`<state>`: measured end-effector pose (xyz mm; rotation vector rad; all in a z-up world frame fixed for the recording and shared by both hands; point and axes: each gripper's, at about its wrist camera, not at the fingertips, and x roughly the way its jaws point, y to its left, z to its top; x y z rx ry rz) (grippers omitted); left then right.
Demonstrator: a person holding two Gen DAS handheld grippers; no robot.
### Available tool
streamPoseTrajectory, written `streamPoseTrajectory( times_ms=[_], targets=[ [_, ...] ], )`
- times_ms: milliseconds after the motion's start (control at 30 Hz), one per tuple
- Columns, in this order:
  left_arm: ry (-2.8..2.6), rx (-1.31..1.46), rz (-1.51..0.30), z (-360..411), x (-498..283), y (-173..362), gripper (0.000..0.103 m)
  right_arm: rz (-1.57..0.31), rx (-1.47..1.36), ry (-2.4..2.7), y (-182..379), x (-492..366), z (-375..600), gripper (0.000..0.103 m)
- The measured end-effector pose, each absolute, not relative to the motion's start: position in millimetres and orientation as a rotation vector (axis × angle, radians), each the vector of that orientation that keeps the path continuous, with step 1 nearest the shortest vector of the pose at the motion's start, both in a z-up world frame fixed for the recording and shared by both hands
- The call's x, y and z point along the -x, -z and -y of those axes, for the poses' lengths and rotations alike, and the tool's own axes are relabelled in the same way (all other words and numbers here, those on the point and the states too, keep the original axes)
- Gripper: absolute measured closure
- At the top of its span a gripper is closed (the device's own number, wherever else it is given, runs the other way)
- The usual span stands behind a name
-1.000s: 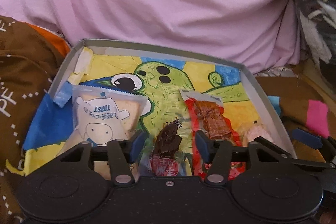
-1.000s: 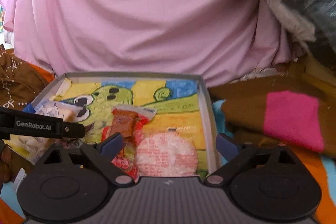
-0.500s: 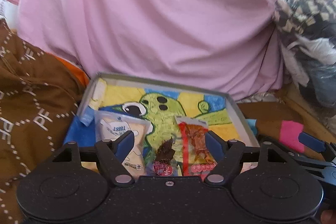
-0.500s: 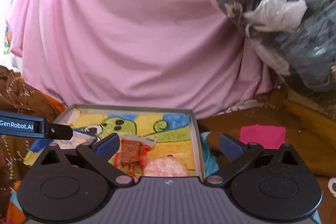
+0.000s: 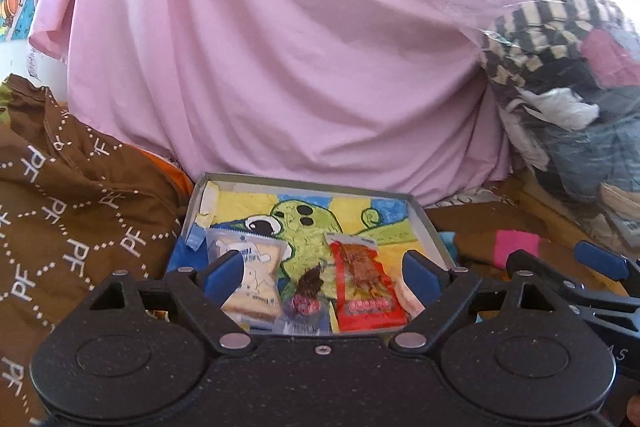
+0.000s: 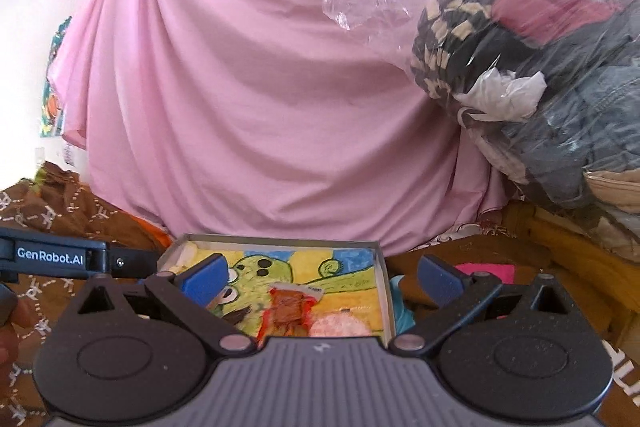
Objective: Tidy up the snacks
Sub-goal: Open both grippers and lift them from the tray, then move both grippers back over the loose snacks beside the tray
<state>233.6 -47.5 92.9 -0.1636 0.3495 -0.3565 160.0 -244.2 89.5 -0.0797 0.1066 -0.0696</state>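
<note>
Pink sheet [image 5: 280,67] hung as the backdrop, rising directly behind the tray and filling most of both views. To the right of the tray, and well above it, sat a clear plastic bag of bundled clothes [image 6: 540,67] (checked, pink and denim fabric showing through). Brown blanket [image 5: 72,227] printed with white "PF" letters lay bunched against the tray's left side; brown cloth with a pink patch [image 5: 516,247] lay off its right side.

Tray [image 5: 424,223]: shallow, grey-walled, floor covered by a painted green cartoon creature on yellow and blue. All snacks lay inside it, none in either tool.

Snacks in the tray, left to right in the left wrist view:
- toast packet [image 5: 252,279], pale, with cartoon print, at the tray's left.
- dark snack in clear wrapper [image 5: 306,291], small, red label at its near end, at the tray's middle, just beside the toast packet.
- red packet of brown strips [image 5: 364,283], right of middle.
- round pinkish-white packet [image 6: 340,325], at the tray's near right corner, mostly hidden by the tool body.

Left gripper [image 5: 320,271]: blue-padded jaws spread wide, empty, held near the tray's near edge, above the snacks and not touching them.
Right gripper [image 6: 320,279]: jaws likewise wide apart, empty, over the tray's near right part; its right finger lay outside the tray wall in this view.
</note>
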Motion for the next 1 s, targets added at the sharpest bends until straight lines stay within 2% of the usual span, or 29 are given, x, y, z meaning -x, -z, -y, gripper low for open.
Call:
streamPoseTrajectory(
  times_ms=[167, 333, 1000],
  targets=[
    [0.353, 0.172, -0.363, 39, -206, -87, 0.015, -0.114, 0.080, 0.061, -86, -131, 241, 0.000],
    [0.326, 0.197, -0.378, 25, -180, -75, 0.008, -0.145, 0.072, 0.064, -77, -105, 241, 0.000],
    [0.273, 0.250, -0.604, -15, -107, 8, 0.008, -0.367, 0.072, 0.007, -15, -30, 215, 0.000]
  ],
)
